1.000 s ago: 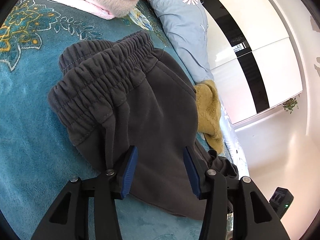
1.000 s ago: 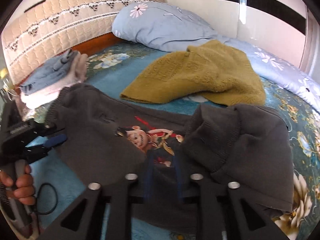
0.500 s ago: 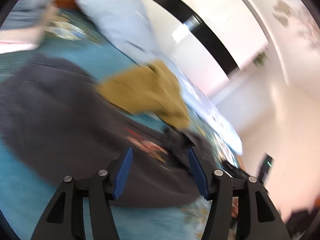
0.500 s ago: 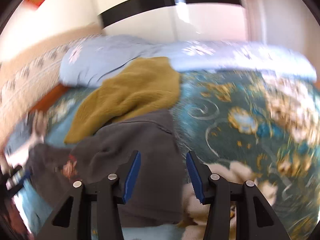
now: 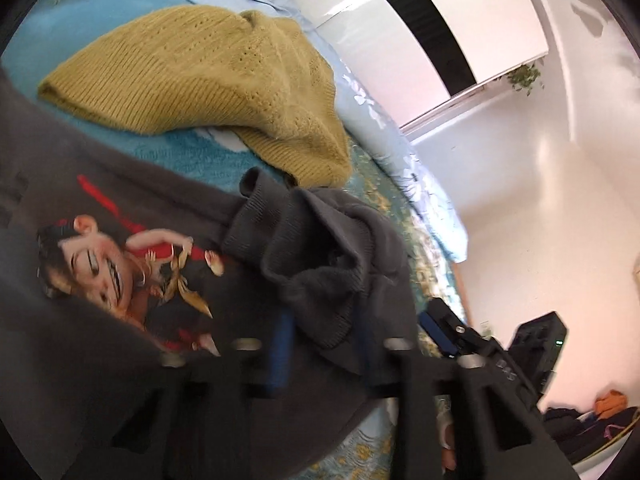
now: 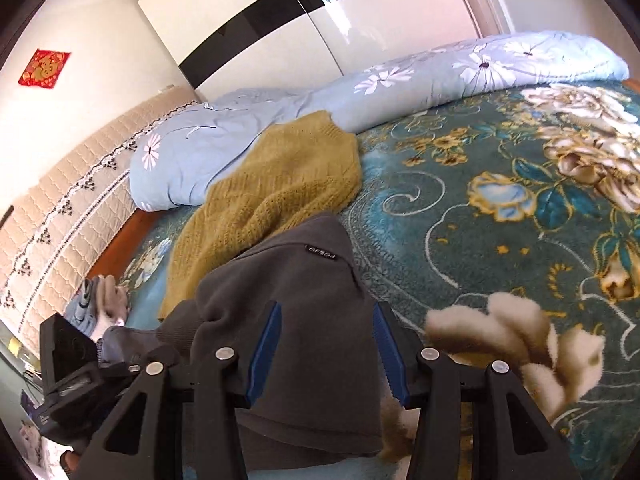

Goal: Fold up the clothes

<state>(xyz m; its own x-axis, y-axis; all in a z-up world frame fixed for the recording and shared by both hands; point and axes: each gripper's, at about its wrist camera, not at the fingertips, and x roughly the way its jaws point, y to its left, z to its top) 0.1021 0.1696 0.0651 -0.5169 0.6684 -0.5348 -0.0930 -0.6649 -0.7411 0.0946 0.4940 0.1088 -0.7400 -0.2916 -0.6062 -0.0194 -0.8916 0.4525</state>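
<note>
Dark grey sweatpants with a cartoon print lie on the bed. Their bunched ribbed cuffs sit just ahead of my left gripper, whose blue pads are motion-blurred either side of the cuff fabric; I cannot tell whether it grips. In the right wrist view my right gripper is open over a grey fold of the pants bearing a small black label. The left gripper also shows at that view's lower left.
A mustard knit sweater lies beyond the pants. A pale blue floral duvet runs along the far side. The bed has a teal floral blanket. Folded clothes sit near the quilted headboard.
Both views swung quickly. The left gripper left the waistband end, moved to the cuffs, and its jaws narrowed. The right gripper opened and now hovers over a folded grey leg.
</note>
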